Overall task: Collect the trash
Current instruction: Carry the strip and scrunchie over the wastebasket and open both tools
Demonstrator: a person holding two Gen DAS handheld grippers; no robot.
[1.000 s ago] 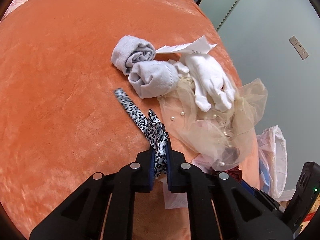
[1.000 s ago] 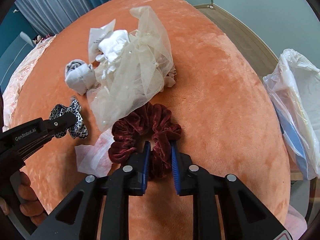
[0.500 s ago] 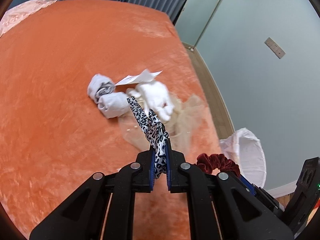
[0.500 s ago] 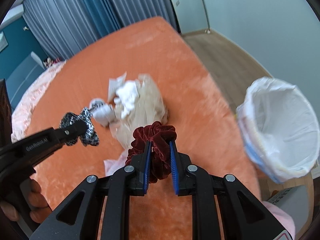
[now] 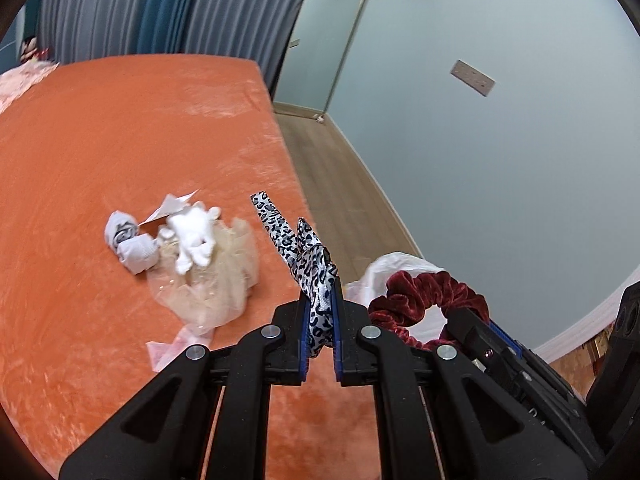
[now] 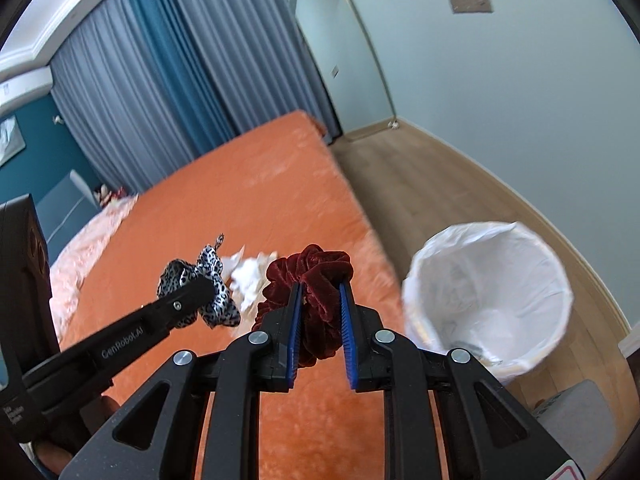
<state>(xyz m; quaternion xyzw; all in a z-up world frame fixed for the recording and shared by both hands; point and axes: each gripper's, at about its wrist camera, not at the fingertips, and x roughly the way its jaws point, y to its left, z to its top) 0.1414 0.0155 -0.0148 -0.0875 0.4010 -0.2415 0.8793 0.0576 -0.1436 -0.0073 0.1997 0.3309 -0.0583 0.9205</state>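
1. Left wrist view: left gripper [image 5: 320, 334] clamped narrow on leopard-print scarf [image 5: 310, 276] at lower centre, loose tail sticking up toward mid-frame. Risk: thin slippery fabric sliding out of the pads, or the tail snagging on the bin rim.
2. Same view, lower right: red velvet scrunchie [image 5: 424, 300] pinched in right gripper [image 5: 476, 330], white bin liner [image 5: 394, 266] partly hidden behind it. Risk: both grippers crowding one opening and knocking together.
3. Same view, left of centre: sock, glove, paper and tulle pile [image 5: 196, 256] lying on orange bed [image 5: 120, 132]. Risk: being left uncollected.
4. Right wrist view: right gripper [image 6: 320, 334] closed on scrunchie [image 6: 316, 296] at centre, trash bin [image 6: 490, 292] at right, on the floor. Risk: early release dropping it onto bed edge or floor.
5. Same view, left: scarf [image 6: 200, 284] hanging from left gripper [image 6: 200, 294], far from bin. Risk: a longer reach, hence a miss.
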